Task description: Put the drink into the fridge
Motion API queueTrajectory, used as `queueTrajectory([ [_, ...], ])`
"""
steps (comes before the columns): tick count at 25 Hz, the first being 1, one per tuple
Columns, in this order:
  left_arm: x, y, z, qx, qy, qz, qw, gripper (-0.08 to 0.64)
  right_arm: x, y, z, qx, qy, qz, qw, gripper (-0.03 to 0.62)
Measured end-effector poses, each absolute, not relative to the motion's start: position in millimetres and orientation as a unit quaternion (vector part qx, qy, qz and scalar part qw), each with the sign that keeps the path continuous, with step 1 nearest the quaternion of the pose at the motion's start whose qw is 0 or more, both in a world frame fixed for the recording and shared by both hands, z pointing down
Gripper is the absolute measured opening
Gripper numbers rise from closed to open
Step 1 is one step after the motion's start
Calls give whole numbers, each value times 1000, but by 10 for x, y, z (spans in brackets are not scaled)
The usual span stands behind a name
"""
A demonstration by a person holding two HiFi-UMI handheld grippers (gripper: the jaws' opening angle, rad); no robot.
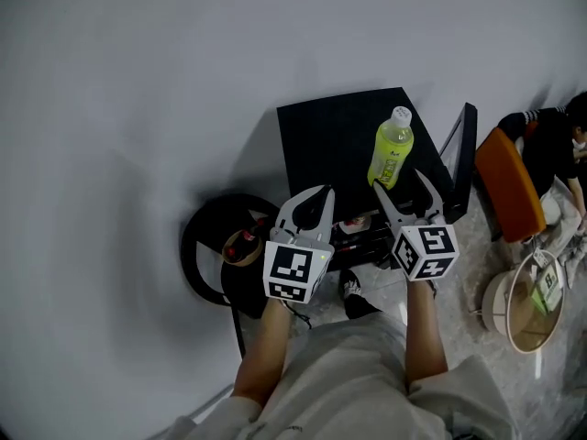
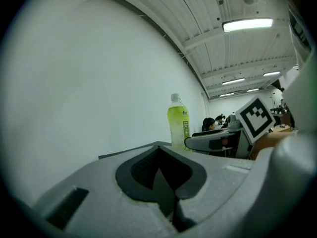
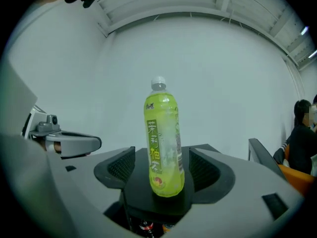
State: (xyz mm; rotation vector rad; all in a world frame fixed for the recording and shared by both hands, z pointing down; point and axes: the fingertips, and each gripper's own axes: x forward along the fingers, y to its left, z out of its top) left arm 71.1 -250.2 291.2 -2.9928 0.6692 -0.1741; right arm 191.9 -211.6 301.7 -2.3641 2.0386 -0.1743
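A yellow-green drink bottle (image 1: 392, 149) with a white cap stands upright on the top of a black mini fridge (image 1: 321, 145). My right gripper (image 1: 398, 181) is open, level with the bottle's lower part. In the right gripper view the bottle (image 3: 163, 143) stands between the two jaws of my right gripper (image 3: 163, 168), with a gap on each side. My left gripper (image 1: 316, 195) is shut and empty, to the left of the bottle. In the left gripper view the bottle (image 2: 179, 123) is ahead and to the right of my left gripper (image 2: 159, 157).
The fridge door (image 1: 463, 163) hangs open at the right, with cans or bottles (image 1: 358, 227) on a shelf below. A black round stand with a tape roll (image 1: 243, 246) is at the left. An orange chair (image 1: 509, 186), a person (image 1: 550, 140) and a white round basket (image 1: 523, 305) are at the right.
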Motion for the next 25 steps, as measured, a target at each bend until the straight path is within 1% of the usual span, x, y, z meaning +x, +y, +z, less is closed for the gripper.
queueTrajectory([
  [4, 824, -2741, 2884, -972, 224, -58, 35, 8, 2004, -2456, 3013, -752, 655, -60, -22, 328],
  [10, 893, -2910, 2908, -969, 236, -62, 39, 9, 2051, -2714, 3063, -751, 655, -53, -67, 328],
  [11, 864, -2916, 2913, -968, 239, -61, 38, 8, 2038, -2717, 3062, -750, 656, -53, -65, 323],
  [12, 834, -2921, 2922, -968, 241, -61, 37, 9, 2023, -2715, 3058, -749, 658, -53, -62, 285],
  [18, 726, -2840, 2975, -966, 250, -66, 28, 9, 1949, -2594, 3042, -740, 668, -52, -57, 275],
  [25, 552, -2225, 3083, -971, 230, -64, 26, 8, 1657, -1956, 3023, -738, 673, -40, -41, 272],
])
